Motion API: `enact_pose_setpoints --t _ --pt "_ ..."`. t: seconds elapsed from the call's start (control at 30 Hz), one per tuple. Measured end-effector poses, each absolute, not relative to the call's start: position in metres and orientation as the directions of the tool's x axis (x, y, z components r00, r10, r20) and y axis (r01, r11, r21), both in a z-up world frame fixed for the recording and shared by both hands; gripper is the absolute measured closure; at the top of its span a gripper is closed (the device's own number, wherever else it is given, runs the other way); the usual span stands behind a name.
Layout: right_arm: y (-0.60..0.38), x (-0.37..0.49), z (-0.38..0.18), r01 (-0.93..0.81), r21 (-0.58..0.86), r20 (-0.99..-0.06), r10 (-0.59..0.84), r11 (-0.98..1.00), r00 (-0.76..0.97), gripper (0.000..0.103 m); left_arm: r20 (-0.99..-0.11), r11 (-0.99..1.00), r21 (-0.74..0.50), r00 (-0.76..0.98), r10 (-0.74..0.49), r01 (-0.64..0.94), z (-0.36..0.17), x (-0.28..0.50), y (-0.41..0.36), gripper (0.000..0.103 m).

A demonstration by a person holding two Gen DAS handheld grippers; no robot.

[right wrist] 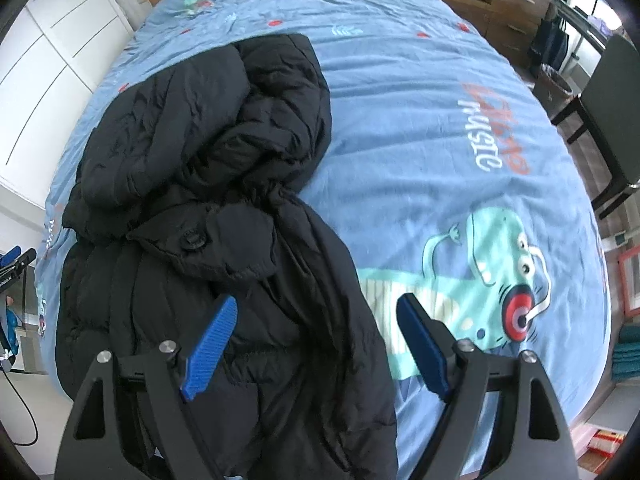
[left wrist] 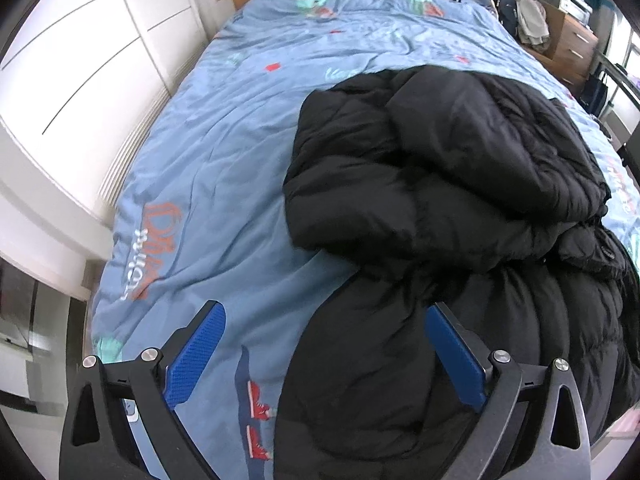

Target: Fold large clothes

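Looking down from the left wrist, the left claw (left wrist: 324, 354) stands wide with nothing pinched between its blue pads (left wrist: 195, 354). It hangs over the near edge of a black puffer jacket (left wrist: 440, 208), which lies bunched on a bed covered by a blue cartoon-print duvet (left wrist: 224, 152). The jacket's upper part is folded back over its body. White wardrobe doors (left wrist: 80, 60) stand beside the bed.

From the right wrist, the right claw (right wrist: 316, 344) is also spread apart and grips nothing. Its left pad is over the jacket (right wrist: 200, 160), its right pad over a printed dinosaur (right wrist: 480, 272) on the duvet (right wrist: 400, 100). A round button (right wrist: 194, 239) shows on the jacket's flap.
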State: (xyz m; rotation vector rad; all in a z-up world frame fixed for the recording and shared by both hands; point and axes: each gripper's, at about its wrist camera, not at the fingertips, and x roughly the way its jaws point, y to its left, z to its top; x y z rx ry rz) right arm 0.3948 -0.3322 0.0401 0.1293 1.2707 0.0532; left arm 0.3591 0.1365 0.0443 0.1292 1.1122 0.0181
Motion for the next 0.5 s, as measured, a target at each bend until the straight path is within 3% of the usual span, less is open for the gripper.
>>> enact_pose_setpoints --t 0.27,0.5 --pt "-0.346 0.374 0.016 0.065 0.129 -0.968 0.111 0.99 0.224 0.021 -0.944 1.0 0.015 0.33 0.017 -0.008 0.011 0.328 0.197 0.003" --pt "-0.362 0.355 -0.004 0.106 0.13 -0.98 0.111 0.986 0.168 0.021 -0.973 0.989 -0.137 0.197 -0.124 -0.051 -0.028 0.289 0.237 0.003"
